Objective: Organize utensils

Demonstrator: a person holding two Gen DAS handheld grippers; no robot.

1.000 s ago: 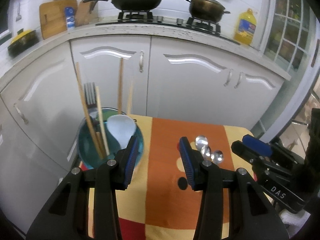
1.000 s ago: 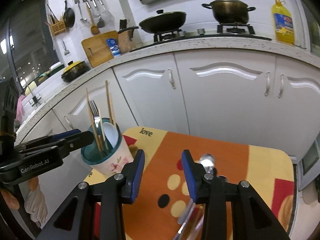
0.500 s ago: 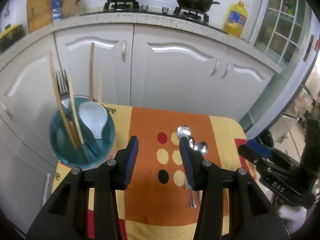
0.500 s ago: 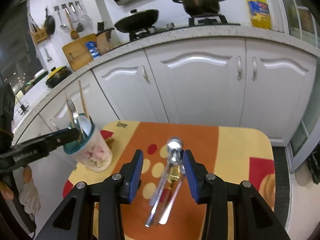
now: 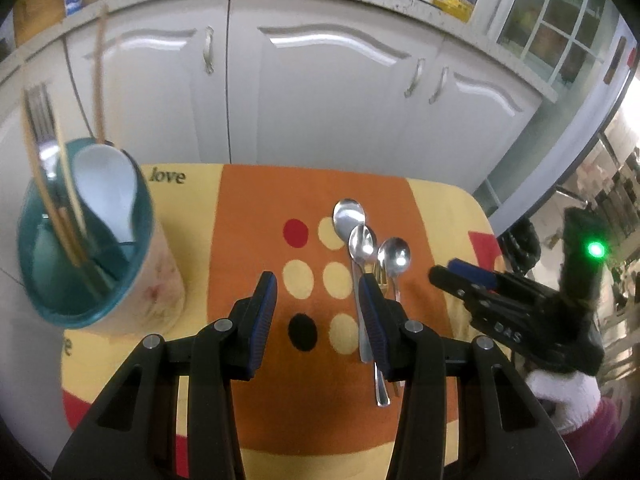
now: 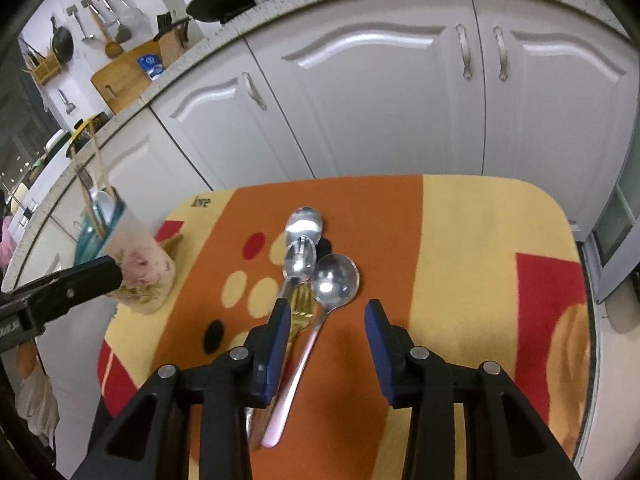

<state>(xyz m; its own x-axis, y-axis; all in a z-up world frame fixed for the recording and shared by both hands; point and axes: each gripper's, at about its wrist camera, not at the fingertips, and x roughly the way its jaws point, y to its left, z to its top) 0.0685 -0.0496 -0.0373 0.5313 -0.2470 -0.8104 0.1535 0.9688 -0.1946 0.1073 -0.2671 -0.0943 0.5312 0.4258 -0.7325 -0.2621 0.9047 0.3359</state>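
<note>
Both claws part open and empty; spoons (image 6: 316,264) and gold fork (image 6: 300,312) lie just ahead of your right claw (image 6: 326,316), thin, light, slick steel flat on the mat (image 6: 472,240), so pinch mid-handle

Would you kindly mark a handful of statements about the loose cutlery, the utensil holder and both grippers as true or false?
1. Three metal spoons lie on the mat. True.
2. A gold fork lies among the spoons. True.
3. The utensil holder is empty. False: it holds chopsticks, a fork and a white spoon.
4. The right gripper grips a spoon. False: it is open, nothing clamped.
5. The left gripper is open and empty. True.
6. The holder lies tipped on its side. False: it stands upright.
</note>
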